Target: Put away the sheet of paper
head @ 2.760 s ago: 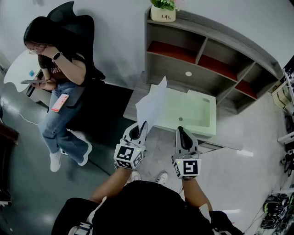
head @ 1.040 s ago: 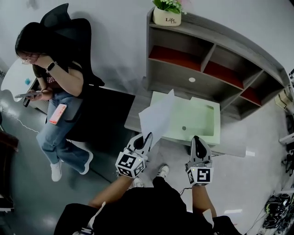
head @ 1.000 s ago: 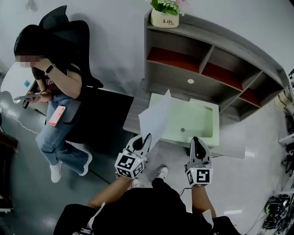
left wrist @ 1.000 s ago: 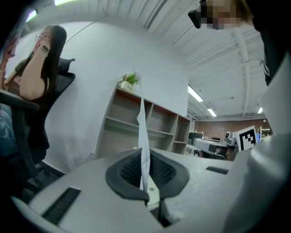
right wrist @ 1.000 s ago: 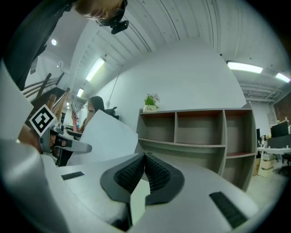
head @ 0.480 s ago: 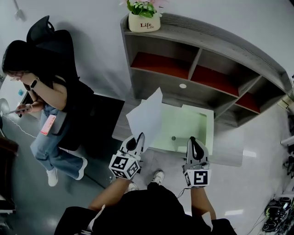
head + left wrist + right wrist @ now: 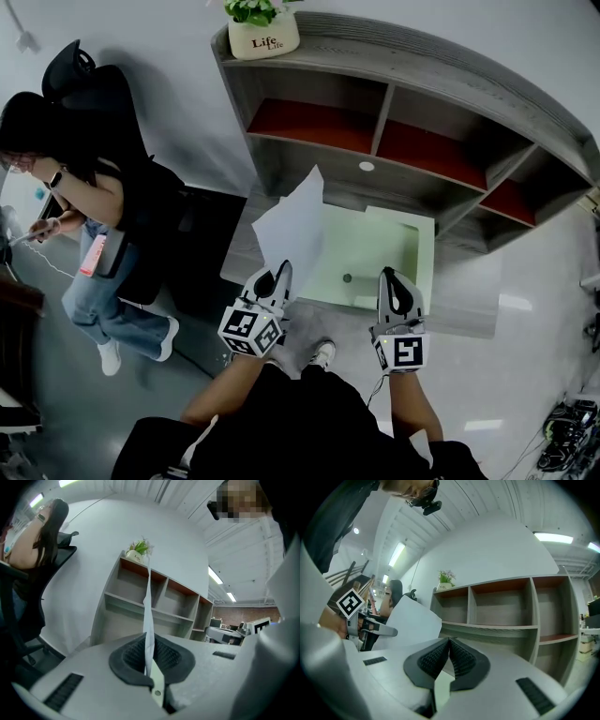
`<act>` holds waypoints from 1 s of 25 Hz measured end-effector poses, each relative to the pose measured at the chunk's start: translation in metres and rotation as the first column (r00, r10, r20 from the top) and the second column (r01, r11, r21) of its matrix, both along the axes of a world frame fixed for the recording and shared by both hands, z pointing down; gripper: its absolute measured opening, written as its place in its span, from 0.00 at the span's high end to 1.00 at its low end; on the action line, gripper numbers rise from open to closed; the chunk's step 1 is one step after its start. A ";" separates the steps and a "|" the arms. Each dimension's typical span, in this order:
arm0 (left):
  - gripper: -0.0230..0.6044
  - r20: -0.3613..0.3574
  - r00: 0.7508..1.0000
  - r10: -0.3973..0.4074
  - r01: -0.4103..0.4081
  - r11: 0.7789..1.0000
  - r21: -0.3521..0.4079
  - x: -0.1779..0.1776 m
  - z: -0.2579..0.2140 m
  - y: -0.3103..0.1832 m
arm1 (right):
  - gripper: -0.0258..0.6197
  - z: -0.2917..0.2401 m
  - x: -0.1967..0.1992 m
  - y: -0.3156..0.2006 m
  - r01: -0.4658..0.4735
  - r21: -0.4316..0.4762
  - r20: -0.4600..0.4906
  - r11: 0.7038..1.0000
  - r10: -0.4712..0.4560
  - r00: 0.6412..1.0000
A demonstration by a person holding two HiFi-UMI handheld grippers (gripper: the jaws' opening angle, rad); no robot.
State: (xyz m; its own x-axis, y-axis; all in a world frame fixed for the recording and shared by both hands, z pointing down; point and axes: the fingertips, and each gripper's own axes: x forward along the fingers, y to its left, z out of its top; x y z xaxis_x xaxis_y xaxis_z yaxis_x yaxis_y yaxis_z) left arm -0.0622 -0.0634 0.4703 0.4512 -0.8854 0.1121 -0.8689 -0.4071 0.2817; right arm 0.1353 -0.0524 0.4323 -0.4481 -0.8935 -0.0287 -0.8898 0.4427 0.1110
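The shelf unit now sits closer. The left gripper has its jaws clamped on the sheet of paper, upright above the table; the right gripper has its jaws closed, empty.

1. My left gripper is out in front of me, nose pointing forward and up, its marker cube turned back toward my chest.
2. In the left gripper view my jaws are pressed together, pinching the bottom edge of the sheet of paper between the pads.
3. My right gripper sits level with the left, well apart from it, pointing the same way.
4. Right gripper view: jaws together, pads touching, nothing between them.
5. Both my forearms, left and right, are bare, reaching forward from my body, elbows bent.
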 end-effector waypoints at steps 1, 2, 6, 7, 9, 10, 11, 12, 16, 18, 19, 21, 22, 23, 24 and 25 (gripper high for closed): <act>0.95 0.001 1.000 0.001 -0.001 1.000 -0.006 0.001 0.001 -0.001 | 0.93 0.000 -0.001 -0.002 0.004 -0.002 0.003 1.000 -0.004 1.000; 0.96 0.008 1.000 0.003 -0.003 1.000 -0.010 0.002 0.003 -0.003 | 0.93 0.001 -0.002 -0.004 0.007 -0.004 0.005 1.000 -0.007 1.000; 0.96 0.048 0.998 0.031 -0.031 0.999 -0.009 0.011 0.006 -0.010 | 0.92 0.014 -0.003 -0.012 0.008 -0.027 -0.005 1.000 -0.008 1.000; 0.96 0.044 0.998 0.041 -0.040 0.999 -0.013 0.013 0.007 -0.012 | 0.92 0.018 -0.004 -0.013 0.005 -0.035 -0.004 0.999 -0.005 1.000; 0.96 0.029 0.998 0.060 -0.059 0.998 -0.032 0.015 0.012 -0.015 | 0.92 0.022 -0.005 -0.015 -0.002 -0.049 -0.003 0.999 0.001 1.000; 0.95 0.020 0.997 0.069 -0.068 0.997 -0.044 0.015 0.015 -0.017 | 0.92 0.023 -0.005 -0.016 -0.004 -0.052 -0.005 0.999 0.004 1.000; 0.96 0.012 0.997 0.079 -0.078 0.996 -0.053 0.015 0.017 -0.019 | 0.92 0.024 -0.007 -0.017 -0.007 -0.054 -0.008 0.999 0.006 1.000; 0.96 0.003 0.996 0.089 -0.089 0.994 -0.061 0.015 0.019 -0.021 | 0.92 0.024 -0.008 -0.019 -0.010 -0.054 -0.012 0.998 0.010 1.000; 0.95 -0.031 0.988 0.151 -0.153 0.984 -0.092 0.017 0.026 -0.036 | 0.92 0.027 -0.015 -0.034 -0.025 -0.050 -0.031 0.998 0.023 0.999; 0.96 -0.057 0.982 0.178 -0.184 0.975 -0.128 0.016 0.033 -0.040 | 0.92 0.030 -0.020 -0.041 -0.032 -0.049 -0.033 0.998 0.031 0.999; 0.96 -0.070 0.979 0.191 -0.200 0.969 -0.147 0.016 0.037 -0.042 | 0.93 0.030 -0.021 -0.045 -0.037 -0.048 -0.031 0.998 0.036 0.999; 0.96 -0.100 0.971 0.219 -0.234 0.954 -0.187 0.017 0.045 -0.047 | 0.92 0.028 -0.023 -0.052 -0.044 -0.043 -0.036 0.998 0.042 0.998; 0.96 -0.120 0.966 0.230 -0.250 0.946 -0.207 0.017 0.049 -0.049 | 0.92 0.026 -0.024 -0.055 -0.046 -0.039 -0.042 0.998 0.045 0.998; 0.96 -0.139 0.961 0.237 -0.264 0.937 -0.229 0.016 0.054 -0.052 | 0.92 0.024 -0.025 -0.058 -0.050 -0.036 -0.048 0.998 0.048 0.998; 0.96 -0.153 0.958 0.242 -0.274 0.928 -0.251 0.015 0.060 -0.054 | 0.93 0.023 -0.026 -0.060 -0.055 -0.033 -0.053 0.998 0.053 0.997; 0.96 -0.158 0.957 0.245 -0.280 0.920 -0.273 0.013 0.066 -0.057 | 0.92 0.022 -0.028 -0.063 -0.060 -0.031 -0.058 0.998 0.058 0.997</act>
